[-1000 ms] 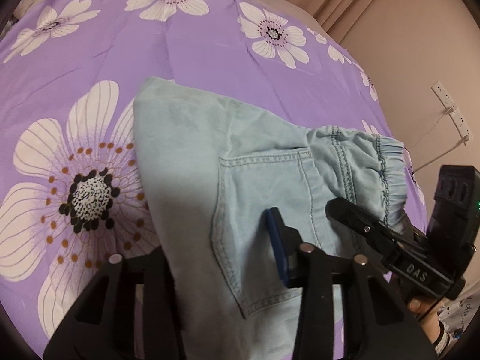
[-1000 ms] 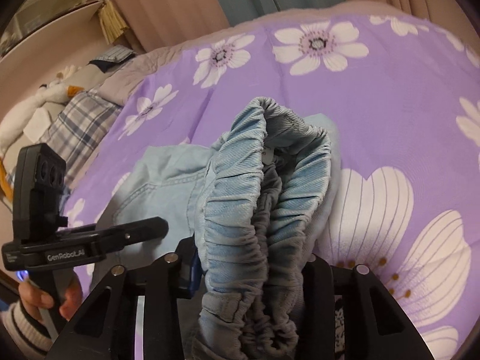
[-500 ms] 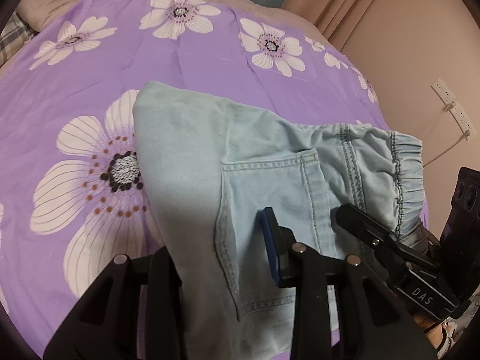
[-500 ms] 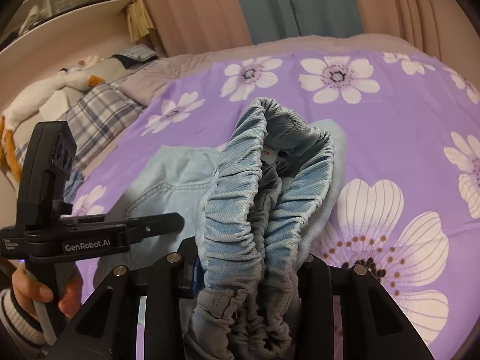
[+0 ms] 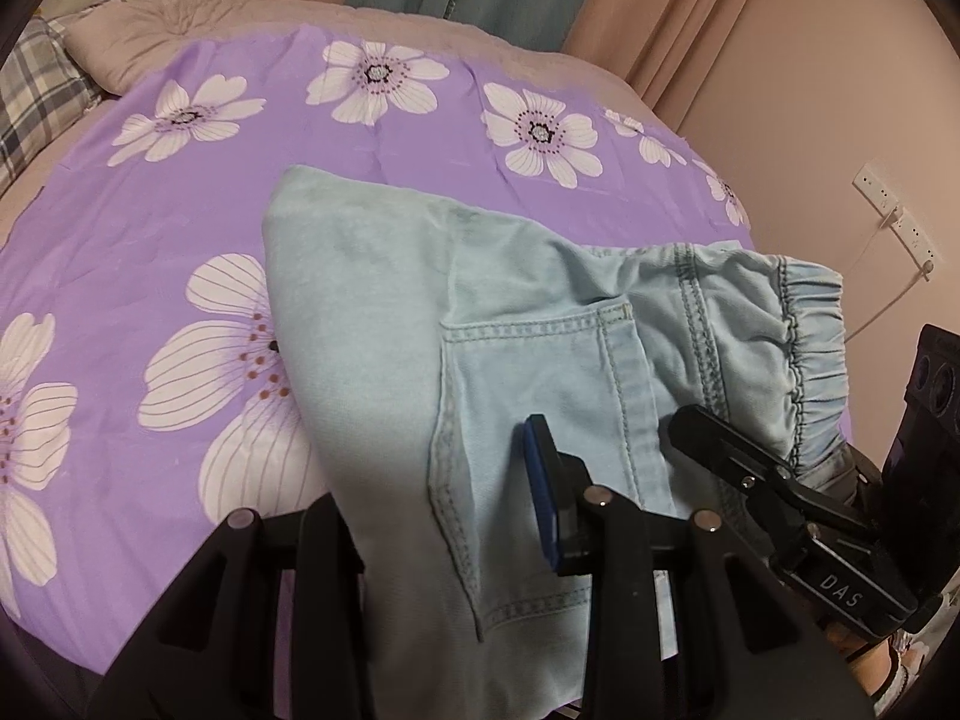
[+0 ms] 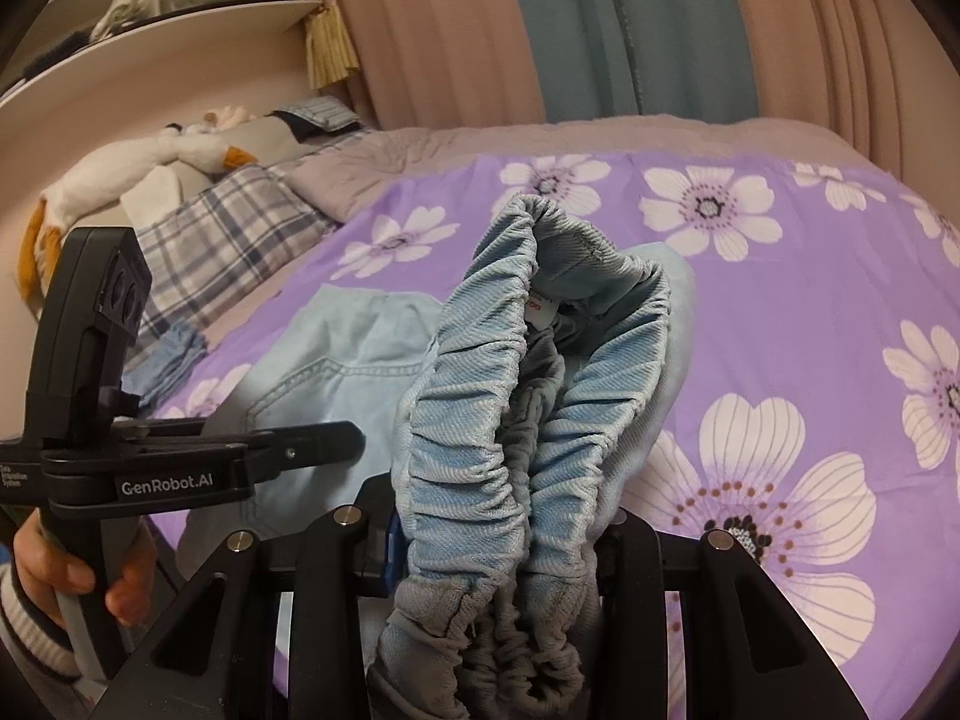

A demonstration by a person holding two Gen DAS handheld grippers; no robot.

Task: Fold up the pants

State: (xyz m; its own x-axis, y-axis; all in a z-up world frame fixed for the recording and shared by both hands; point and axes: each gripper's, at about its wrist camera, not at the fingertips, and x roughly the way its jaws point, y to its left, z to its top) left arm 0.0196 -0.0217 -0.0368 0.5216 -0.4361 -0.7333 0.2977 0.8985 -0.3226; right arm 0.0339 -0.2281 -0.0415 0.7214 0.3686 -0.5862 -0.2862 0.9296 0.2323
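Light blue denim pants [image 5: 384, 324] hang lifted over a purple flowered bedsheet [image 5: 180, 228], with their far end still resting on it. My left gripper [image 5: 432, 498] is shut on the fabric near the back pocket [image 5: 540, 372], and its blue pad [image 5: 540, 480] presses the cloth. My right gripper [image 6: 504, 516] is shut on the bunched elastic waistband [image 6: 480, 420], which fills the gap between its fingers. In the left wrist view the right gripper [image 5: 774, 492] shows at the right edge on the waistband [image 5: 810, 348]. The left gripper [image 6: 288, 450] shows at the left, held by a hand [image 6: 66, 576].
A plaid pillow [image 6: 228, 222] and a white plush goose [image 6: 120, 174] lie at the bed's head on the left. Curtains [image 6: 630, 30] hang behind the bed. A wall with a power strip [image 5: 894, 216] and cable runs close along the right side.
Both grippers have risen with the pants in them, so more of the bed's far end and the curtains shows. The grips are unchanged.
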